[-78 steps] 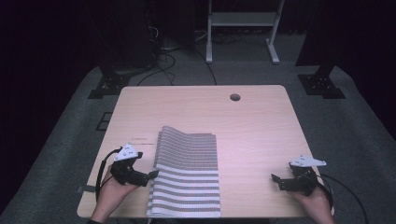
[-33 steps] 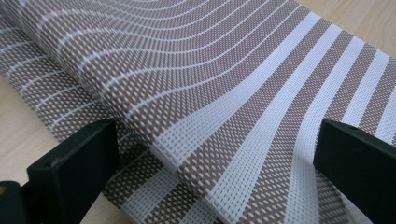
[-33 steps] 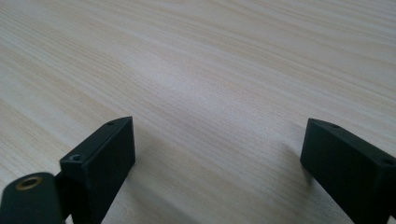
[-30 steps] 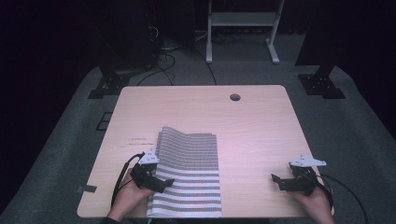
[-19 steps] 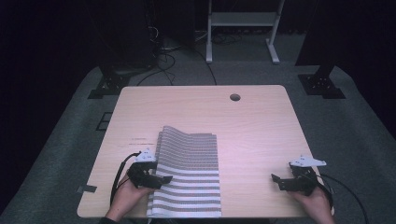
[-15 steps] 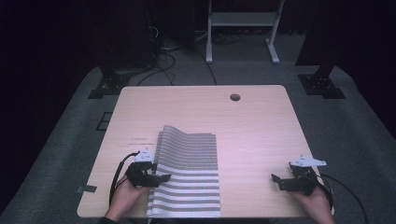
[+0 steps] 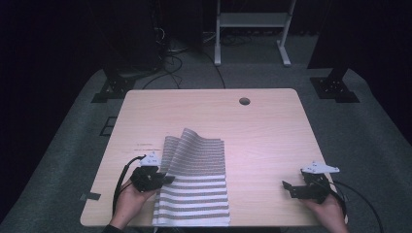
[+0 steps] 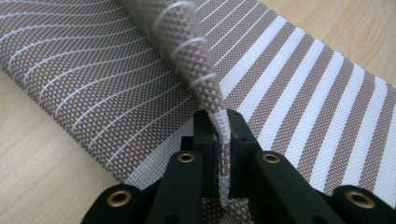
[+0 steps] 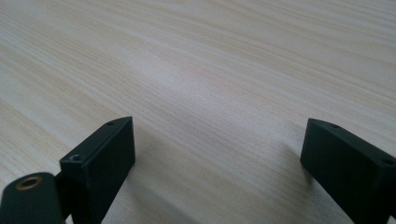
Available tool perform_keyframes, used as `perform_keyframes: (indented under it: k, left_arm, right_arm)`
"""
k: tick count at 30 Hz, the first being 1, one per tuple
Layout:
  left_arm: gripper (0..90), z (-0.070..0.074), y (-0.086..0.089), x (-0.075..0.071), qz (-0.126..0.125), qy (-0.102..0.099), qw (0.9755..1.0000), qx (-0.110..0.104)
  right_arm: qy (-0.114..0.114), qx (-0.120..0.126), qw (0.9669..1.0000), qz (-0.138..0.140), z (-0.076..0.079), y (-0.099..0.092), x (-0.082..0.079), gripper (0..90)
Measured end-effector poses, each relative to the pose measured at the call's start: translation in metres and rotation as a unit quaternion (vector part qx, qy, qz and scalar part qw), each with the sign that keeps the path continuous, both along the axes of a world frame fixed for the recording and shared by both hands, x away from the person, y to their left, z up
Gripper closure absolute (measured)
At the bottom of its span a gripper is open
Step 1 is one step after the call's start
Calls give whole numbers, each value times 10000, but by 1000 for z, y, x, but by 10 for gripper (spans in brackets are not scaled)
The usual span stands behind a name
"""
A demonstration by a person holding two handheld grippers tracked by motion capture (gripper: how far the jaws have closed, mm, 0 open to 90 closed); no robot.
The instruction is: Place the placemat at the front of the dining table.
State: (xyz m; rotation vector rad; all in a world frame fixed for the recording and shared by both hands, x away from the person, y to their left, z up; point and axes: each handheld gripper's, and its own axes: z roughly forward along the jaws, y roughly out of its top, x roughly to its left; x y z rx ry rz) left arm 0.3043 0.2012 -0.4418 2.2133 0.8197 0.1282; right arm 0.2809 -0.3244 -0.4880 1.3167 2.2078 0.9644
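Placemat (image 8: 299, 93) edge pinched in left hand-held gripper (image 8: 219, 140), jaws just closed | rest spread beyond jaws on desk (image 7: 272, 126) | right hand-held gripper (image 9: 217, 154) released

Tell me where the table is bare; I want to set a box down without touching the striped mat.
The table is bare between the striped mat and the right gripper, and across the far strip around the round hole. It is crowded at the near left, where the left gripper pinches the mat's edge.
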Motion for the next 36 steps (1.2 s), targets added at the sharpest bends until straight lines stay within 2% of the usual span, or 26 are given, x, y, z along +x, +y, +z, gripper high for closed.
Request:
perform_keyframes:
  k: [5,11,19,36]
  left_arm:
    - [861,2,0,0,3,3,10000,-68]
    - [866,11,-2,-2,25,-91,9998,-177]
    - [875,22,-12,1,62,-69,9997,-244]
    - [882,40,-35,14,-86,-182,9988,-436]
  right_arm:
    - [2,0,10000,0,0,0,0,89]
    - [3,0,10000,-3,0,0,0,89]
    - [-2,-6,10000,2,0,0,0,89]
    - [0,-2,10000,-5,0,0,0,89]
